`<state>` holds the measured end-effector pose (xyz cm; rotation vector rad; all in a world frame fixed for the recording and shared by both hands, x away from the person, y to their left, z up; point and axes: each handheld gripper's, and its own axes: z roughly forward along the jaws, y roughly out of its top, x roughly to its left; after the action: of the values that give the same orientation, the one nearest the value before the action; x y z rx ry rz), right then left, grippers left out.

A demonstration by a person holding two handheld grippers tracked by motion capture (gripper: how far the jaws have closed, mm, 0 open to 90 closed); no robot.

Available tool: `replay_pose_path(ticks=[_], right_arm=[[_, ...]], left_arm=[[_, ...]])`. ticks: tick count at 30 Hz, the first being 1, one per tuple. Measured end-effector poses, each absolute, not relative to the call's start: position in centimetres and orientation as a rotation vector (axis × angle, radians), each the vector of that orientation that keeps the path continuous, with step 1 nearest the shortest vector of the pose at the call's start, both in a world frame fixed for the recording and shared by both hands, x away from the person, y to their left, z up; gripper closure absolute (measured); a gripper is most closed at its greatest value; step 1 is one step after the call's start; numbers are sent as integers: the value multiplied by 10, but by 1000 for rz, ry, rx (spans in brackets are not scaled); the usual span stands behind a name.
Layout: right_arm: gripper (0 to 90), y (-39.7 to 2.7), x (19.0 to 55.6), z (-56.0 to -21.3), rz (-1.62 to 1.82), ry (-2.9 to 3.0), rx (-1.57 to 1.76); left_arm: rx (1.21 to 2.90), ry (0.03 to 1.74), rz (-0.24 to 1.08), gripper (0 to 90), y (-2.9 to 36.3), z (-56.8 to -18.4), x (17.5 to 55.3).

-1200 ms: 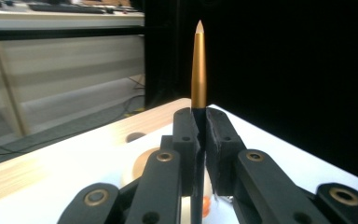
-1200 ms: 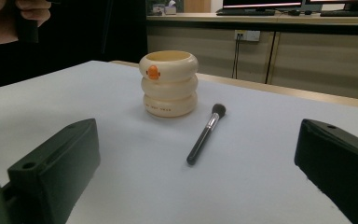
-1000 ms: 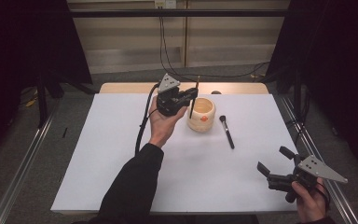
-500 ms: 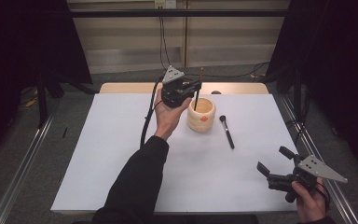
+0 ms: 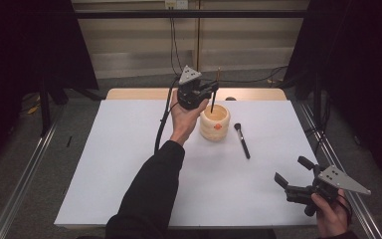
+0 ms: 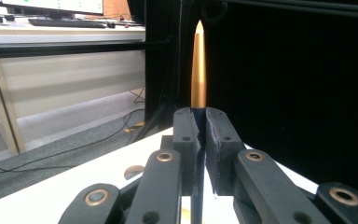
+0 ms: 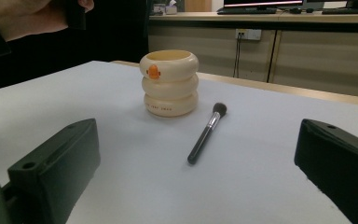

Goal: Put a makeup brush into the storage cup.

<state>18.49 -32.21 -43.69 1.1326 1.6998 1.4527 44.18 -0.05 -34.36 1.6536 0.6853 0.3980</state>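
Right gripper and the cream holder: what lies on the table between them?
In the right gripper view, a black makeup brush lies on the white table cover between the open right gripper and the cream holder.

A cream ringed holder with an orange mark stands upright on the white surface. Just beside it lies a black makeup brush, bristles toward the holder. The right gripper has its fingers spread wide, nothing between them.
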Motion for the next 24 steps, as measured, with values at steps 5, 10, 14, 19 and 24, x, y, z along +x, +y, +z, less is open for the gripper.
replay_pose_path(ticks=[5, 10, 14, 19, 24], right_arm=[[0, -322, 185, -437, 1453, 1701, 1128], [0, -323, 185, -437, 1451, 1700, 1129], [0, -323, 185, -437, 1446, 1703, 1125], [0, -323, 185, -437, 1442, 1706, 1119], [0, -323, 185, -437, 1444, 1708, 1124]], left_arm=[[1666, 703, 378, 834, -3, -353, 446], [1659, 707, 395, 833, -3, -359, 446], [1636, 707, 362, 833, -1, -366, 449], [1664, 701, 366, 833, -6, -375, 449], [1679, 688, 356, 831, -9, -383, 448]])
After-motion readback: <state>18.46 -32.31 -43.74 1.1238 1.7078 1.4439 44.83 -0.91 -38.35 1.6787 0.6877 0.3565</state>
